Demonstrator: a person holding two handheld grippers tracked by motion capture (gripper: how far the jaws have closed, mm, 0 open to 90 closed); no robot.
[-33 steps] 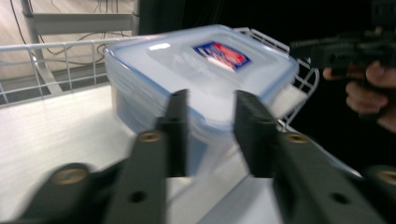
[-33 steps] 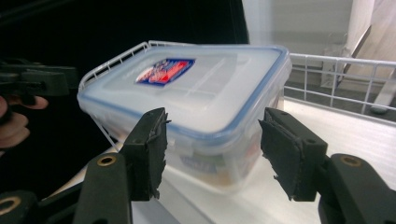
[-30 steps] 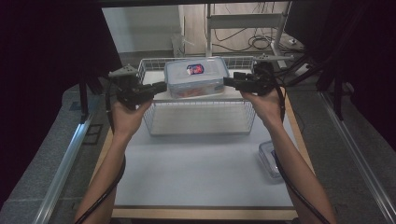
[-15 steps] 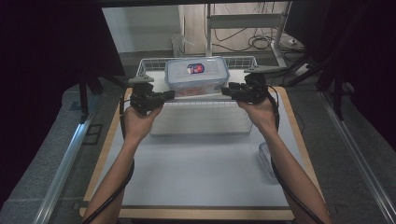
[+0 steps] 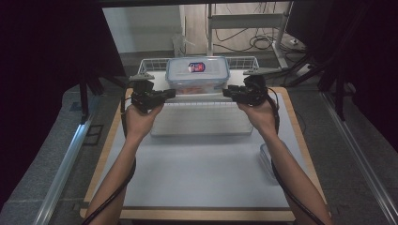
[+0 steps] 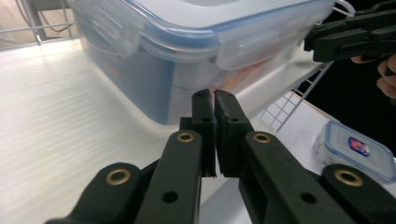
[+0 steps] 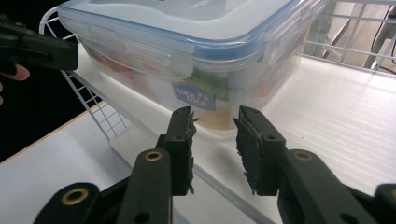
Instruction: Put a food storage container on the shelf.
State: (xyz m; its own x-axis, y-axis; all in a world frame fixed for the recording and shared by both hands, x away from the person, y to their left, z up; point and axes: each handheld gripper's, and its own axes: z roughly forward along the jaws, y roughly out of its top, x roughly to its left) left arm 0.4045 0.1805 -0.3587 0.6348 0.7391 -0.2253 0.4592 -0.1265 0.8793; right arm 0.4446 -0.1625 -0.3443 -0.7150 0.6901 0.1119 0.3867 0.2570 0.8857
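Grey floor [image 5: 56, 140], metal shelving [image 5: 244, 28], trailing cables [image 5: 263, 43].

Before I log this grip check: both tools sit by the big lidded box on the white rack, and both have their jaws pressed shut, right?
Not quite. The left tool is shut, but the right gripper view shows the right tool with a clear gap between its jaws, which have just been closing on nothing. Both do sit by the box on the rack.

White-topped table [image 5: 197, 178], wire rack [image 5: 202, 119] at its far end, small lidded container [image 5: 268, 161] (right edge).
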